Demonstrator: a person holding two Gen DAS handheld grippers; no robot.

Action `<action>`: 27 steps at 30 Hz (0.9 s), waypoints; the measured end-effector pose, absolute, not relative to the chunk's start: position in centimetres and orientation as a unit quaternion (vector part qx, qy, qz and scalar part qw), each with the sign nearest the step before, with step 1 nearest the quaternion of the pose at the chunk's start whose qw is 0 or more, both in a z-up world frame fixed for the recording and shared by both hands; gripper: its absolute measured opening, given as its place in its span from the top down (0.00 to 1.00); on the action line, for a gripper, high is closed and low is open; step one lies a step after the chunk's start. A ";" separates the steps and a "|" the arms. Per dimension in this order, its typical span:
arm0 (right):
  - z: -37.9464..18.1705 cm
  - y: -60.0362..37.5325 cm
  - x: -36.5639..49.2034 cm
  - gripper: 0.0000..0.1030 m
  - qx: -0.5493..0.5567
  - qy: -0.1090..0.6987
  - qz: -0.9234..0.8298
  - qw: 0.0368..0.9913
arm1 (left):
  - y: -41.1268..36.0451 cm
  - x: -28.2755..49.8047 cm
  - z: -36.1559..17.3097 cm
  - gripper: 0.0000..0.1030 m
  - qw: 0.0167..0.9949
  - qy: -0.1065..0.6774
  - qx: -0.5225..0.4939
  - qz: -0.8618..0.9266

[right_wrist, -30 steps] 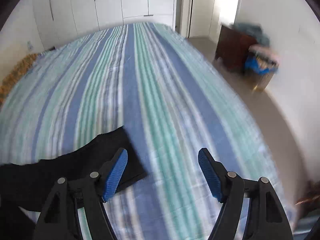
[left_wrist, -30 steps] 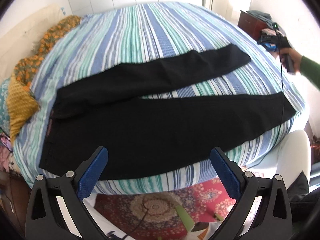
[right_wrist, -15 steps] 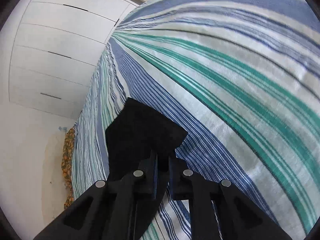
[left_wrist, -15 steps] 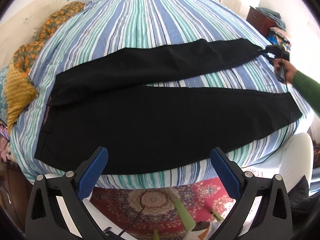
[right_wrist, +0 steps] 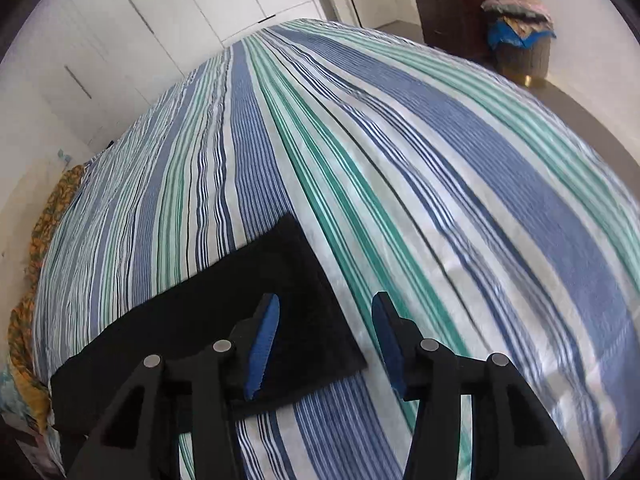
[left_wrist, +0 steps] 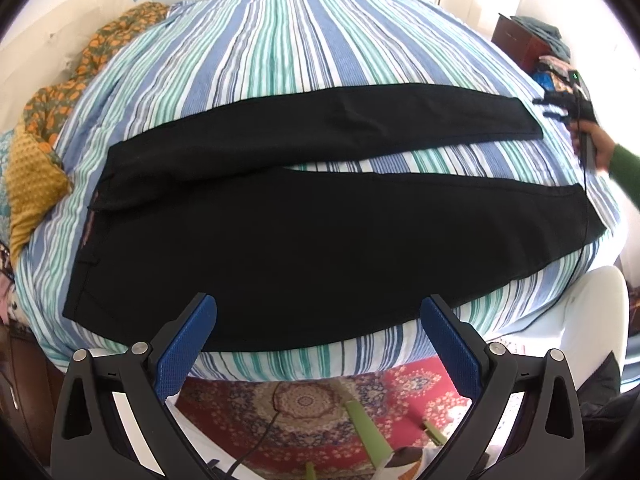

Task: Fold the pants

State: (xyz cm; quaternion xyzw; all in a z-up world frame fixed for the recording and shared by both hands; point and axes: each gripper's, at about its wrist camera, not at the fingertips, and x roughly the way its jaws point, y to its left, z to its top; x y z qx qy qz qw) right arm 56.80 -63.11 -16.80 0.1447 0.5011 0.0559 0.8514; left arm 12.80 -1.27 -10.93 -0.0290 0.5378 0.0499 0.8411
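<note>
The right gripper [right_wrist: 324,340] is held partly open above the far leg's hem, its jaws having just reopened with nothing clamped; half a second earlier they were pinched shut there. The left gripper [left_wrist: 318,340] is held wide open, empty. Black pants [left_wrist: 320,216] are spread flat on the striped bed [left_wrist: 280,48], legs apart.

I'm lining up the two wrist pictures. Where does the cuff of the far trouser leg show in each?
Left wrist: the cuff lies far right, just short of the right claw.
Right wrist: the cuff lies bottom centre, under the right claw.
Shared landmark: the laundry basket, upper right in both.
</note>
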 end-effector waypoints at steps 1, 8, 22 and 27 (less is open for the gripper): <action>-16.7 -62.4 58.9 0.52 0.138 0.511 0.074 0.845 | -1.4 13.0 -11.1 0.01 0.839 0.541 -0.029 0.050; -20.6 -58.0 64.9 0.91 0.063 0.589 0.122 0.797 | -1.5 13.2 -11.2 0.01 0.837 0.544 -0.014 0.058; -16.8 -57.0 58.6 0.32 -0.037 0.452 -0.014 0.891 | 7.6 22.5 -14.1 0.01 0.874 0.451 0.030 0.178; -13.8 -52.7 51.9 0.23 0.030 0.433 0.077 0.898 | 14.1 30.8 -21.7 0.01 0.833 0.496 0.039 0.244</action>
